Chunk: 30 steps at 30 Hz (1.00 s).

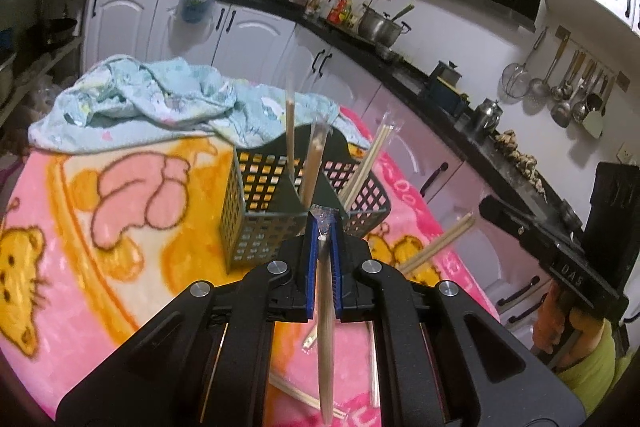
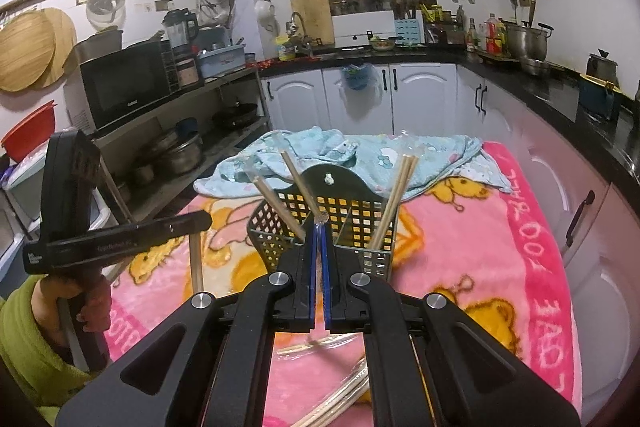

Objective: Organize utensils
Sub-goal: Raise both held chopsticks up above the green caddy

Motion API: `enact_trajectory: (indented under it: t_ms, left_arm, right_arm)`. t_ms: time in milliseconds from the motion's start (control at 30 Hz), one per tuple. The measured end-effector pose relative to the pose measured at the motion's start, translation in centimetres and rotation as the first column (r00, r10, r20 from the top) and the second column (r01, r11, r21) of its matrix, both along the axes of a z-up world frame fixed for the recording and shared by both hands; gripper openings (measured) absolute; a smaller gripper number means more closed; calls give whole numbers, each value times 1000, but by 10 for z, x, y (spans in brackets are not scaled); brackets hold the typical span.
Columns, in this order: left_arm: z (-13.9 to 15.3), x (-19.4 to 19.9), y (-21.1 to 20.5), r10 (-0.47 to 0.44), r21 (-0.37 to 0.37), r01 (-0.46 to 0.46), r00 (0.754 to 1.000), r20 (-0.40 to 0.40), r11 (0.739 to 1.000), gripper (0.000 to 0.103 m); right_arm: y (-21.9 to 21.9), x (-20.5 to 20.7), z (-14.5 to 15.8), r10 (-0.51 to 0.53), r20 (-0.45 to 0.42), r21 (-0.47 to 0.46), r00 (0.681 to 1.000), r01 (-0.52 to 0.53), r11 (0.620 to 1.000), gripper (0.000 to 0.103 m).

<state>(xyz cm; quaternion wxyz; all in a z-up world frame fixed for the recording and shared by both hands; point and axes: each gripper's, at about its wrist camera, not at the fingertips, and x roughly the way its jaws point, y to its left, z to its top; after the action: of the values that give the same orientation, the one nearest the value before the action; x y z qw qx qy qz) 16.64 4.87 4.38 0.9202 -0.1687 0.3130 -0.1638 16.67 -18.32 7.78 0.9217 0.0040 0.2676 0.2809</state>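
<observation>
Chopsticks are what could go astray. From the left wrist view, the left gripper is clenched on a wrapped pair of chopsticks, pinched near its top so the long end hangs down toward the pink blanket; held that close to the end, it looks likely to swing or slip through the blue pads as it is turned toward the black caddy just ahead. Pairs already standing in the caddy lean outward, and a careless sweep could knock them or tip the light basket on the soft blanket. In the right wrist view, the right gripper has its pads almost together on what seems a scrap of clear wrapper, with a wrapped stick rising from its tip; whether it truly grips the stick I cannot tell. It sits right at the caddy's near rim, so a tug could drag the basket. More loose pairs lie on the blanket beneath.
</observation>
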Motion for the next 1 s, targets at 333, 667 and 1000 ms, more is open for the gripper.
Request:
enact_trajectory:
  t_ms: [333, 667, 1000]
  left_arm:
    - [34, -3, 10, 50, 0, -50, 994, 99, 999, 3]
    - [76, -2, 25, 109, -2, -112, 971, 213, 994, 3]
    - [115, 10, 31, 155, -12, -159, 938, 311, 987, 3]
  right_arm:
    - [4, -9, 13, 17, 33, 7, 999, -17, 1000, 2]
    - [10, -15, 35, 41, 73, 25, 996, -43, 999, 2]
    - [18, -14, 60, 46, 129, 26, 991, -50, 998, 2]
